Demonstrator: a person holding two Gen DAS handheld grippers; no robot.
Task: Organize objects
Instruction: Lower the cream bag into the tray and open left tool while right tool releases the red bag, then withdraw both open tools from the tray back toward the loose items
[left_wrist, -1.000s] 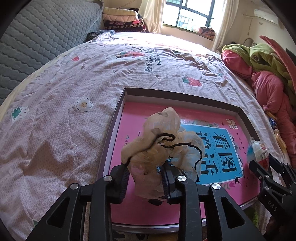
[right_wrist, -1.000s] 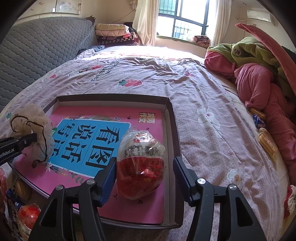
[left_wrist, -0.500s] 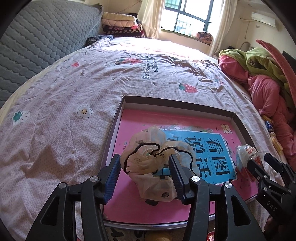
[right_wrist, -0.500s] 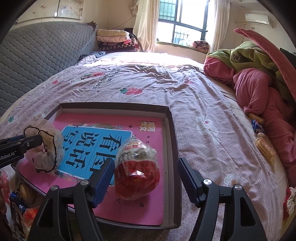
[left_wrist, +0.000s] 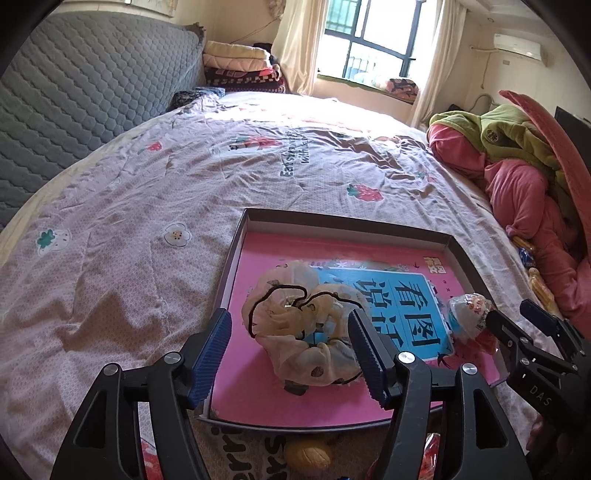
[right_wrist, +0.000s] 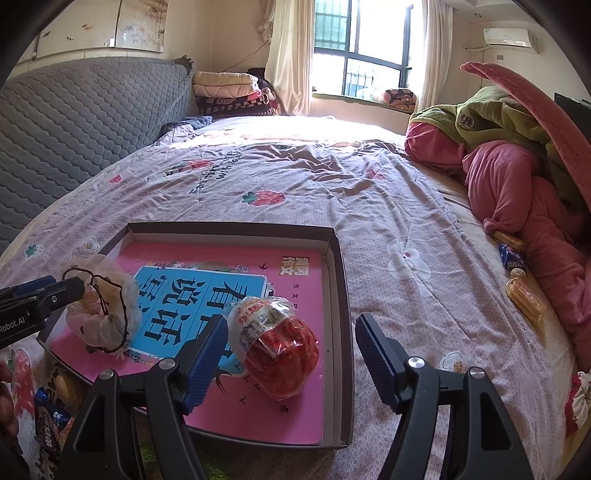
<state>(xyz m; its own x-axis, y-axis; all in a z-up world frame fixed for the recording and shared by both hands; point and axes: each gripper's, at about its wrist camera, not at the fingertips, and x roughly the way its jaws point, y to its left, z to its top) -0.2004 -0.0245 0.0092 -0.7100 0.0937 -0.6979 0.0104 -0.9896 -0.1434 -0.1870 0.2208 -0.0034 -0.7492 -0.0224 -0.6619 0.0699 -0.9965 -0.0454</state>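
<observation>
the shallow box tray (left_wrist: 343, 225) lies on the bed (left_wrist: 147, 206), and both things put in it so far rest on its pink floor. the cream scrunchie (left_wrist: 306, 332) lies near the tray's near left corner, straight ahead at twelve o'clock from the left tool (left_wrist: 291, 350). that tool's jaws have just been opening: they stand apart, one on each side of the scrunchie, and neither pad presses it. the scrunchie is a soft heap with no clear long axis.

the red snack pack (right_wrist: 275, 347) lies by the tray's right wall, at about eleven o'clock from the right tool (right_wrist: 288, 362). its long axis runs from ten o'clock, the clear white end, to four o'clock, the red end. the right tool's jaws are apart too, having just opened a little; the left pad sits just beside the pack, the right pad well clear.

both placements look done, so the likely next step is to back straight off toward six o'clock. more loose things lie below the tray's near edge, among them a yellow round thing (left_wrist: 306, 454) nearer the left tool.
</observation>
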